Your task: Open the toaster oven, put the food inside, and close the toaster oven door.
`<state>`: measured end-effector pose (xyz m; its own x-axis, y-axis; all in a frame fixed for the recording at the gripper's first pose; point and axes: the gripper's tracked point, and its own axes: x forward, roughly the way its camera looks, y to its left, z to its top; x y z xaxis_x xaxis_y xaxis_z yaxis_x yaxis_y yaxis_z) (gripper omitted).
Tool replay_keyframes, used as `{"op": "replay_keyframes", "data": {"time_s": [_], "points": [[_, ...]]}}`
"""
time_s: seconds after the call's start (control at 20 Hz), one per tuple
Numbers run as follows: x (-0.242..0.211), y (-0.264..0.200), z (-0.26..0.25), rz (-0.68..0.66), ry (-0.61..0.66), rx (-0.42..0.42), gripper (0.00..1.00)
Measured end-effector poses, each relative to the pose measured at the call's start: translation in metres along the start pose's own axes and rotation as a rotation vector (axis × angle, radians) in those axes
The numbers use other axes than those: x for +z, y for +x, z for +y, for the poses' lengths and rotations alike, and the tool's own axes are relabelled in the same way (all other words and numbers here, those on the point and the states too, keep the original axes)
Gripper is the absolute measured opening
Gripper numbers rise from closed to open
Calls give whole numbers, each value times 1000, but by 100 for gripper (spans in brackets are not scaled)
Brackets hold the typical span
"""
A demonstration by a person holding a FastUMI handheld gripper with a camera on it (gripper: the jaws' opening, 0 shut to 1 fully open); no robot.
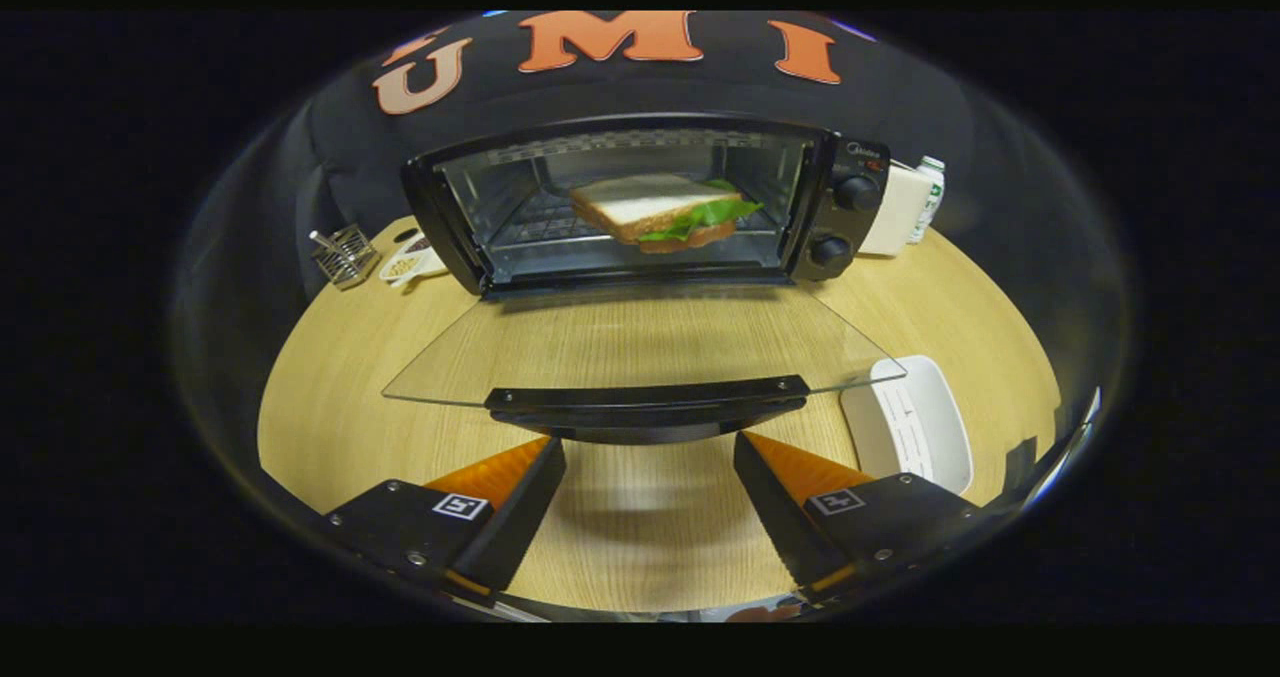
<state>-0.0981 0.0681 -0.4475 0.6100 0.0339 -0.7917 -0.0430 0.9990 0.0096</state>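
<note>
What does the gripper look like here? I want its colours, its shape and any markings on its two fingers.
The gripper has two wedge-shaped fingers that taper toward their tips. Their bodies are matte black, and the upper faces toward the tips are orange with a finely ribbed texture. Each finger carries a small square black-and-white marker on top, and small screws sit on the black blocks behind. No cable is visible.
</note>
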Motion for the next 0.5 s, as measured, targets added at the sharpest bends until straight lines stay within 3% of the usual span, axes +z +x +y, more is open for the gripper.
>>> {"op": "replay_keyframes", "data": {"time_s": [0.5], "points": [[77,-31,2,-104,22,18,100]]}}
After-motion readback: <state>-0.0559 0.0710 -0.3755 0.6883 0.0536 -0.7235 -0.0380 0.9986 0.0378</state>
